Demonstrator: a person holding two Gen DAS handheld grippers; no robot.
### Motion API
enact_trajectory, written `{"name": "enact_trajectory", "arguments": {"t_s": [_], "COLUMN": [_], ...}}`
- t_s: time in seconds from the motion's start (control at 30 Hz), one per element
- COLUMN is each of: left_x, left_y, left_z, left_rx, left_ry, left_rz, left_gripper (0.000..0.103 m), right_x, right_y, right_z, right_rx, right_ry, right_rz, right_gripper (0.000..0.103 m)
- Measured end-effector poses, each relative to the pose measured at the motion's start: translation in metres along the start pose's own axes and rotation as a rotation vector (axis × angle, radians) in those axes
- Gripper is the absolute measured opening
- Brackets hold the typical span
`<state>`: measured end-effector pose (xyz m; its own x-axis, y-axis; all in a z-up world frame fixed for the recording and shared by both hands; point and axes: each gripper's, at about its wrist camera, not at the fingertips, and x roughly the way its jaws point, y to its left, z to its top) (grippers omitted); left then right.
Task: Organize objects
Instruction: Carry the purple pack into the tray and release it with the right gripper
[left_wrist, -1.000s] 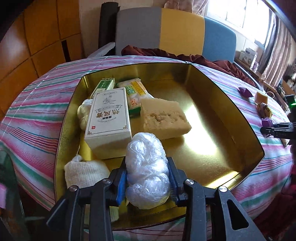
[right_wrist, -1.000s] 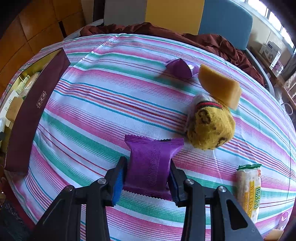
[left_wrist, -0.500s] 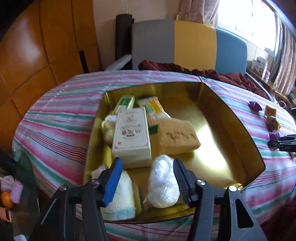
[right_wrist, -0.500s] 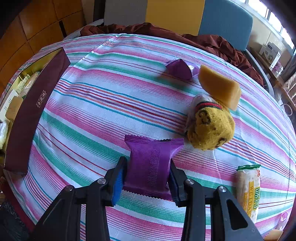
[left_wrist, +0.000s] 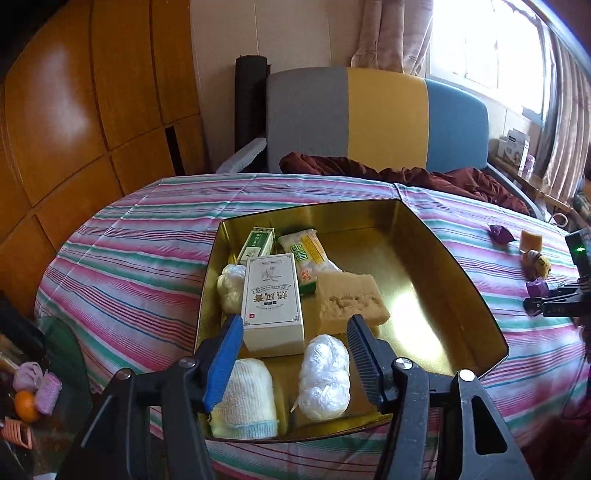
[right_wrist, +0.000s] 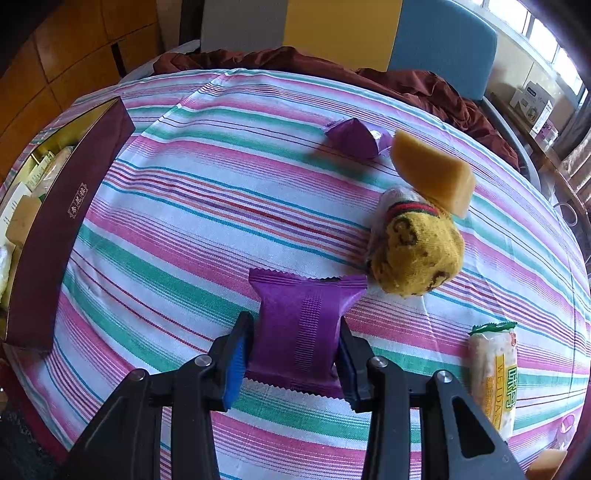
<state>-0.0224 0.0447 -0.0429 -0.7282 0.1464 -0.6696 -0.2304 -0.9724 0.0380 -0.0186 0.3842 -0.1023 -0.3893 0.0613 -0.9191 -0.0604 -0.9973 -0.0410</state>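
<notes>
A gold tin box (left_wrist: 436, 258) lies on the striped tablecloth. Inside it rest a white plastic-wrapped bundle (left_wrist: 325, 376), a white carton (left_wrist: 271, 301), a tan sponge (left_wrist: 349, 301), a cream knitted roll (left_wrist: 245, 398) and a green-yellow snack pack (left_wrist: 306, 253). My left gripper (left_wrist: 293, 339) hangs open above the box's near end, over the bundle without touching it. My right gripper (right_wrist: 293, 341) is shut on a purple snack packet (right_wrist: 301, 328) that lies on the cloth. Close by sit a yellow rolled sock (right_wrist: 417, 254), an orange sponge block (right_wrist: 434, 173) and a second purple packet (right_wrist: 356, 138).
The box's maroon wall (right_wrist: 62, 229) stands at the left in the right wrist view. A wrapped cracker pack (right_wrist: 493, 373) lies at the right edge of the cloth. A tri-colour chair back (left_wrist: 376, 118) and dark red fabric (left_wrist: 406, 175) sit behind the table. Clutter lies low on the left (left_wrist: 29, 391).
My left gripper let go of the plastic-wrapped bundle, opened and lifted back from the box; the bundle now rests inside. My right gripper has kept still on the purple packet.
</notes>
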Motion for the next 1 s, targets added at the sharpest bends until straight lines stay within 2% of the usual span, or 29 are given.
{"name": "enact_trajectory", "arguments": {"t_s": [0.1,0.17,0.27,0.5,0.67,0.8,1.0], "left_x": [-0.003,-0.004,-0.004,-0.004,-0.003,-0.002,0.000], "left_y": [0.005,0.008,0.013,0.020,0.029,0.047,0.071], "left_z": [0.000,-0.001,-0.002,-0.009,-0.012,-0.013,-0.019], "left_rx": [-0.010,-0.016,-0.032,-0.055,-0.088,-0.138,-0.200], "left_ry": [-0.008,-0.011,-0.009,-0.002,0.000,-0.002,0.005], "left_rz": [-0.001,0.002,0.006,0.007,0.014,0.036,0.065], "left_gripper": [0.060,0.060,0.061,0.061,0.061,0.062,0.062], "right_x": [-0.002,-0.008,-0.022,-0.069,-0.091,-0.092,-0.064], "right_y": [0.002,0.007,0.024,0.093,0.157,0.208,0.265], "right_z": [0.002,0.004,0.008,0.025,0.029,0.033,0.033], "right_rx": [0.040,0.074,0.058,-0.050,-0.155,-0.238,-0.309], "right_ry": [0.014,0.011,-0.023,-0.135,-0.177,-0.165,-0.085], "right_rz": [-0.015,0.033,0.077,0.213,0.321,0.392,0.397], "right_gripper": [0.041,0.041,0.041,0.041,0.041,0.041,0.041]}}
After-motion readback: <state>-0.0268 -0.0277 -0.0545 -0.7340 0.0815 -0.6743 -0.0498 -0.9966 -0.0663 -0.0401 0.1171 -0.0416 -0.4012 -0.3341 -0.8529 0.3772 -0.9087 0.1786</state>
